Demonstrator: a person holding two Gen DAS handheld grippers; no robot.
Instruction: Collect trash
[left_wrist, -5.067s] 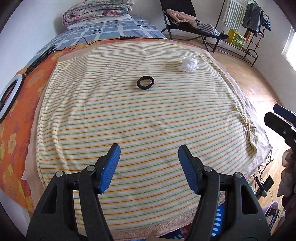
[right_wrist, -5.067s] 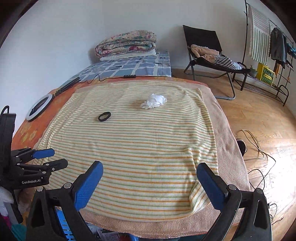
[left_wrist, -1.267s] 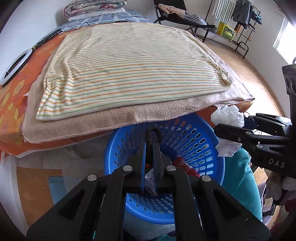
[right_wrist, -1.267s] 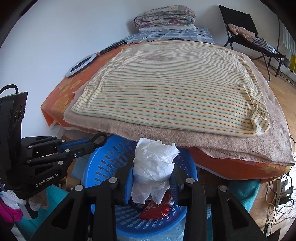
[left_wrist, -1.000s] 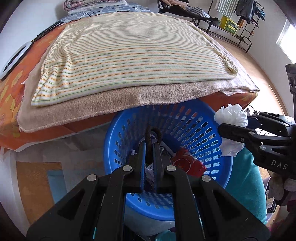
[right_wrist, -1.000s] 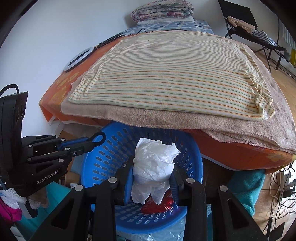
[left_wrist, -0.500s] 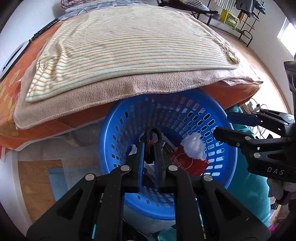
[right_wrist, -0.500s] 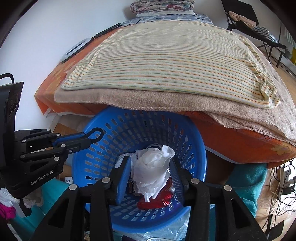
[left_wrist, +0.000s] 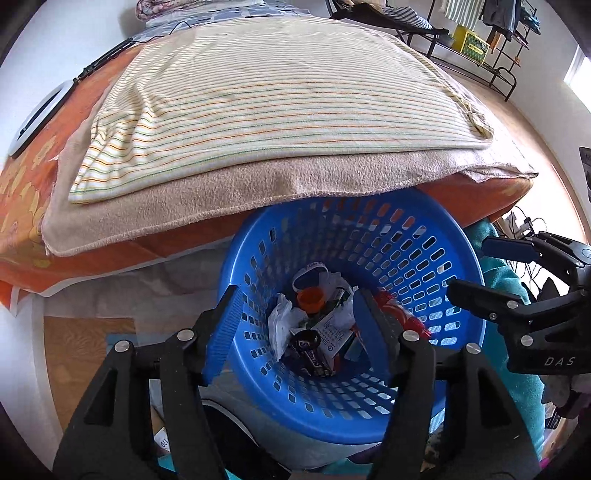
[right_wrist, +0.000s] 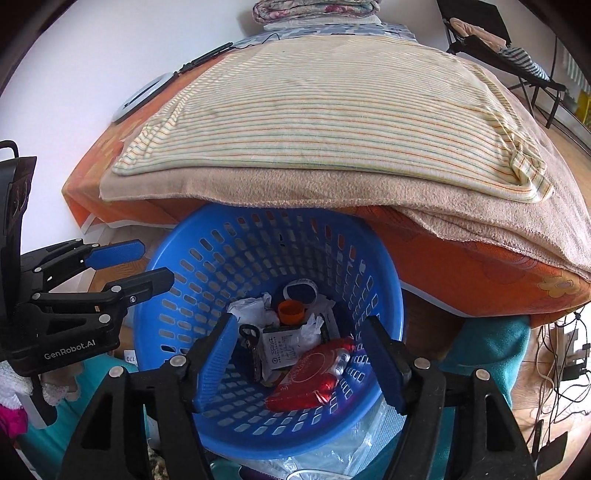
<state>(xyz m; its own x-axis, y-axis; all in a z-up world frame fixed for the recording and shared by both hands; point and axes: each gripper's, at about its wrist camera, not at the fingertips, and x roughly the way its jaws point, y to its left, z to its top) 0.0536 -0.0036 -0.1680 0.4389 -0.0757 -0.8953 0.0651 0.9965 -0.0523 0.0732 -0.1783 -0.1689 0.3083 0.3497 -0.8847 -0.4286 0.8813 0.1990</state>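
Observation:
A blue perforated basket (left_wrist: 406, 258) (right_wrist: 229, 266) stands on the floor, tucked under the bed's edge. My left gripper (left_wrist: 295, 332) hangs over it with its jaws opening and nothing between them. The black ring (left_wrist: 307, 339) (right_wrist: 248, 330) lies loose among the trash inside. My right gripper (right_wrist: 299, 354) is also over the basket, jaws opening and empty. The white crumpled tissue (right_wrist: 249, 308) rests in the basket beside an orange cap (right_wrist: 291, 312) and a red wrapper (right_wrist: 314, 380). Each gripper also shows in the other's view: the right gripper (left_wrist: 480, 266), the left gripper (right_wrist: 144, 266).
The bed's striped blanket (left_wrist: 280, 99) and beige towel (left_wrist: 229, 192) overhang the basket's far rim. A ring light (right_wrist: 144, 96) lies at the bed's left. A teal cloth (right_wrist: 484, 347) and cables (right_wrist: 561, 354) are right of the basket, a folding chair (right_wrist: 480, 40) and a clothes rack (left_wrist: 491, 33) beyond.
Both grippers have opened over the basket. The black ring dropped from the left one and the white tissue from the right one, and both now lie among the trash.

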